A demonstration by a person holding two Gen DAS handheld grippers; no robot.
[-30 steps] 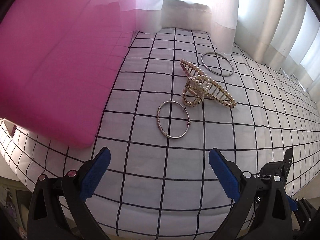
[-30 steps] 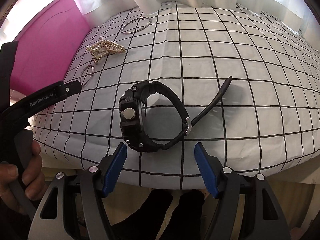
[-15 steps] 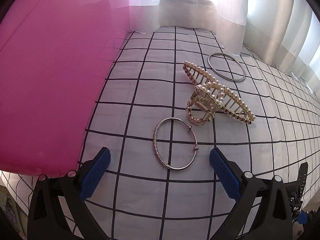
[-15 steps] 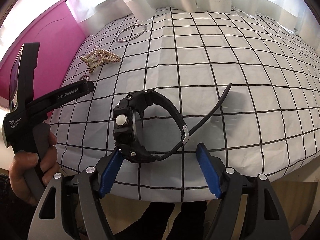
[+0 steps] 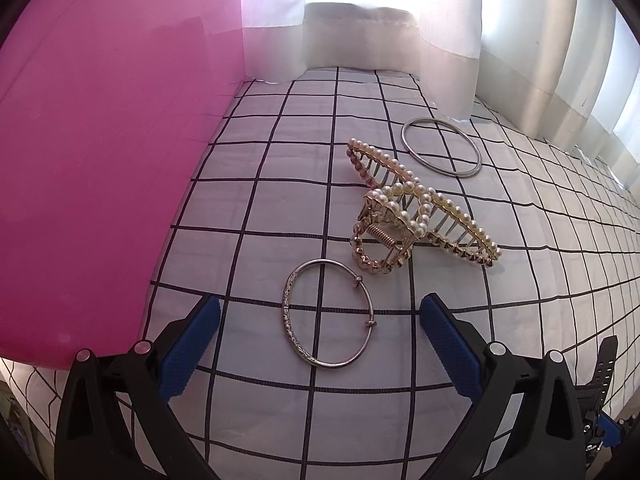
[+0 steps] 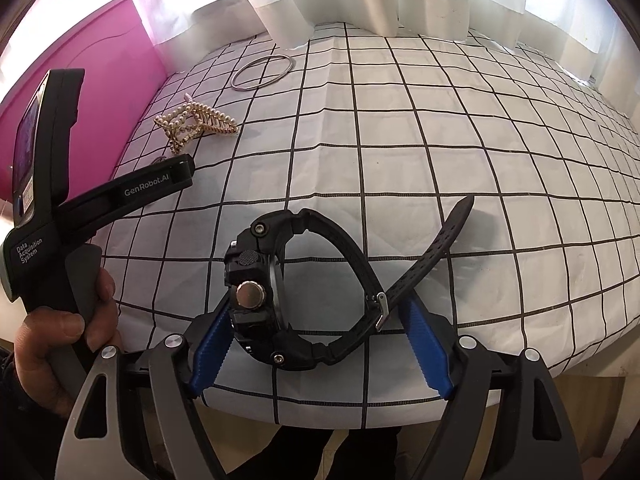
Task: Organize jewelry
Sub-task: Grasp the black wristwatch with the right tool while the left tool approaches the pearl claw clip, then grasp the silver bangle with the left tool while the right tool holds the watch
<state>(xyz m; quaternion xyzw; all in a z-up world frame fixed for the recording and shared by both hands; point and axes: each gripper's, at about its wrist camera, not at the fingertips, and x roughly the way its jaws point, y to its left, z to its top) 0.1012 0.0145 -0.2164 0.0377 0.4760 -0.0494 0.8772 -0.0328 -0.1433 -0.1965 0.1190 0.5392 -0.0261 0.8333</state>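
A thin silver bangle [image 5: 329,319] lies on the checked cloth between the blue fingers of my open left gripper [image 5: 320,332]. Behind it lies a gold pearl hair claw [image 5: 416,220], and farther back a plain silver ring bangle [image 5: 441,146]. In the right wrist view a black watch [image 6: 304,292] stands on its side near the table's front edge, between the fingers of my open right gripper [image 6: 320,344]. The left finger pad [image 6: 210,346] is close to the watch case. The hair claw [image 6: 194,122] and ring bangle [image 6: 262,72] show far left.
A pink box [image 5: 100,160] stands along the left side of the table; it also shows in the right wrist view [image 6: 100,92]. White curtains [image 5: 360,12] hang behind. The left gripper's body and the hand holding it [image 6: 60,264] are at the left of the right wrist view.
Both grippers have moved forward. The silver bangle now lies between the left fingers, and the watch now sits between the right fingers. Both stay open.
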